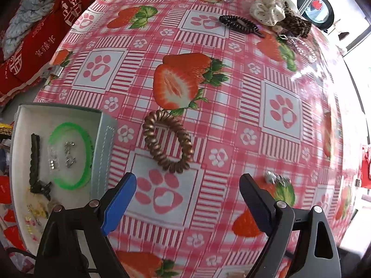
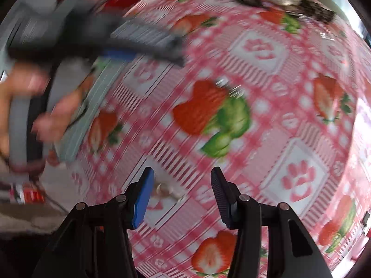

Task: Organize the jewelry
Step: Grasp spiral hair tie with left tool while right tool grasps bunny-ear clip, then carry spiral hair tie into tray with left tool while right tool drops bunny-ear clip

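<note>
Left hand-held gripper [image 1: 187, 192] gapes empty above the surface [image 1: 255, 106]; coil tie [image 1: 168, 141] lies just beyond its tips, mid-frame, long axis running upper left to lower right; right hand-held gripper [image 2: 182, 190] half-spread, empty, farther.

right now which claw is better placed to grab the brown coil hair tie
Left. The left claw stands open with the brown coil hair tie just ahead of it; the right wrist view doesn't show it.

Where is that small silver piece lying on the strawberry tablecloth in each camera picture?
Left wrist view: small silver piece at lower right, beside the right fingertip.
Right wrist view: blurred glints at centre, on the same spot.
Shared landmark: the strawberry's green leaves under it.
</note>
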Demonstrator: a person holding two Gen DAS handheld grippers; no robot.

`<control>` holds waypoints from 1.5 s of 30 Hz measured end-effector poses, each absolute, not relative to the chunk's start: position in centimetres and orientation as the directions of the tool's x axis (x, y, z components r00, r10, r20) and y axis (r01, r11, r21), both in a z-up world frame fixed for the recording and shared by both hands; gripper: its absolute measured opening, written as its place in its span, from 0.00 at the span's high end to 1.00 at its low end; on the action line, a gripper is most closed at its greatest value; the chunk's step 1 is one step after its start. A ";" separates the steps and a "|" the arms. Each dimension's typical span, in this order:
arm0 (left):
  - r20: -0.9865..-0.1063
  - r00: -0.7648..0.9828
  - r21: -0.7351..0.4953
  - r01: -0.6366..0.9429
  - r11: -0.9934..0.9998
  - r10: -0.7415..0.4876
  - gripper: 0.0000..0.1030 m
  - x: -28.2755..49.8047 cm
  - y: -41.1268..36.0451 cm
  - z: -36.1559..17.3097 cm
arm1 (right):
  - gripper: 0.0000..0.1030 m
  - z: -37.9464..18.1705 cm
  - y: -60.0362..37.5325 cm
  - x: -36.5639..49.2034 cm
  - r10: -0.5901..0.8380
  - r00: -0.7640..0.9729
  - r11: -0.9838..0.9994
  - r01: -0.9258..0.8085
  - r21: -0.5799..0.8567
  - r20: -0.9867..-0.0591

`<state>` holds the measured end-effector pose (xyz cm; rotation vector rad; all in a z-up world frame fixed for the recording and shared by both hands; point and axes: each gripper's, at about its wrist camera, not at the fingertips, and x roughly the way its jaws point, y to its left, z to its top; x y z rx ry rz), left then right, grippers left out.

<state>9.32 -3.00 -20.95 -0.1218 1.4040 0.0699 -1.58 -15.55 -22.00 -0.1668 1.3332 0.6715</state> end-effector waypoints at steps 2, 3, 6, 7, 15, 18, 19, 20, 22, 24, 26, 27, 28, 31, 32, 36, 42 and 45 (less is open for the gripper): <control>-0.986 0.164 -0.037 -0.127 0.991 -0.016 0.07 9.7 -3.1 -21.4 | 0.47 -22.6 -14.3 -2.8 0.333 0.074 0.773 -0.592 0.228 -0.940; -0.986 0.165 -0.033 -0.129 0.991 -0.011 0.07 9.9 -3.1 -21.5 | 0.47 -22.8 -13.8 -3.3 0.321 0.077 0.761 -0.614 0.209 -0.944; -0.986 0.168 -0.020 -0.131 0.991 0.002 0.07 10.5 -3.2 -22.0 | 0.47 -23.4 -12.5 -4.4 0.285 0.098 0.725 -0.673 0.148 -0.953; -0.986 0.168 -0.017 -0.133 0.991 0.005 0.07 10.9 -3.2 -22.2 | 0.47 -23.6 -12.1 -4.6 0.272 0.106 0.713 -0.690 0.126 -0.956; -0.981 0.196 -0.010 -0.113 0.994 0.013 0.37 12.1 -3.3 -22.5 | 0.52 -24.0 -10.8 -5.7 0.228 0.146 0.665 -0.745 0.045 -0.963; -0.979 0.205 -0.020 -0.106 0.994 0.002 0.57 12.5 -3.5 -22.2 | 0.65 -24.1 -10.5 -6.3 0.207 0.170 0.653 -0.757 0.007 -0.963; -0.979 0.205 -0.021 -0.108 0.994 0.002 0.59 12.8 -3.6 -22.2 | 0.68 -24.1 -10.6 -6.3 0.204 0.174 0.652 -0.758 0.001 -0.963; -0.978 0.207 -0.023 -0.109 0.994 0.000 0.60 13.0 -3.7 -22.2 | 0.75 -24.1 -10.8 -6.3 0.197 0.182 0.653 -0.757 -0.009 -0.963; -0.977 0.214 -0.021 -0.102 0.995 0.002 0.64 13.0 -3.8 -22.2 | 0.80 -24.3 -10.8 -6.5 0.190 0.190 0.652 -0.758 -0.021 -0.963; -0.975 0.220 -0.022 -0.092 0.995 -0.001 0.66 12.2 -4.3 -21.5 | 0.80 -24.3 -11.1 -6.4 0.193 0.184 0.654 -0.756 -0.014 -0.964; -0.975 0.224 -0.027 -0.084 0.996 -0.008 0.67 11.6 -4.4 -21.1 | 0.80 -24.0 -11.4 -6.2 0.202 0.179 0.671 -0.742 0.003 -0.963; -0.974 0.227 -0.028 -0.083 0.996 -0.009 0.67 11.4 -4.5 -20.9 | 0.80 -23.8 -12.2 -5.5 0.213 0.171 0.687 -0.726 0.023 -0.962; -0.973 0.232 -0.031 -0.081 0.996 -0.011 0.67 11.2 -4.6 -20.6 | 0.80 -23.6 -12.7 -5.0 0.225 0.162 0.705 -0.708 0.045 -0.961; -0.969 0.245 -0.035 -0.075 0.997 -0.016 0.67 10.4 -4.6 -19.9 | 0.80 -23.0 -14.4 -3.9 0.270 0.138 0.770 -0.625 0.127 -0.953; -0.968 0.250 -0.034 -0.070 0.997 -0.015 0.67 10.0 -4.8 -19.6 | 0.80 -22.8 -14.9 -3.4 0.282 0.133 0.785 -0.602 0.148 -0.950; -0.961 0.275 -0.038 -0.053 0.998 -0.022 0.67 8.6 -5.2 -18.2 | 0.80 -22.2 -17.3 -1.3 0.328 0.120 0.837 -0.497 0.229 -0.937; -0.950 0.306 -0.076 -0.030 0.997 -0.063 0.67 6.2 -4.7 -15.8 | 0.80 -21.0 -20.0 -1.1 0.354 0.126 0.869 -0.411 0.276 -0.927; -0.942 0.324 -0.100 -0.015 0.995 -0.090 0.67 5.2 -4.2 -14.7 | 0.80 -20.6 -20.1 -1.1 0.363 0.136 0.879 -0.378 0.290 -0.922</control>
